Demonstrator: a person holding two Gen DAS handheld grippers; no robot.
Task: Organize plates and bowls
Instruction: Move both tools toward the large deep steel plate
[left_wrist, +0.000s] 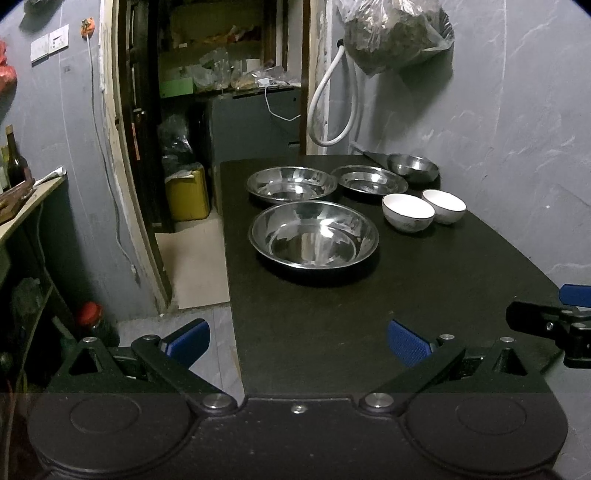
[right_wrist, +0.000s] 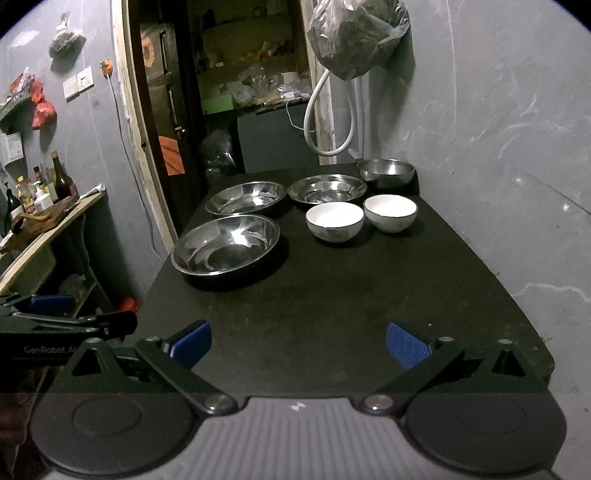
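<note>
On the dark surface (right_wrist: 332, 295), far end: three steel plates (right_wrist: 225, 243), one steel bowl (right_wrist: 386, 171) by the wall, two white bowls (right_wrist: 334, 221) side by side, apart. Left hand-held gripper (left_wrist: 297, 341) and right hand-held gripper (right_wrist: 299, 341) hover at the near edge, jaws spread wide, holding nothing.
</note>
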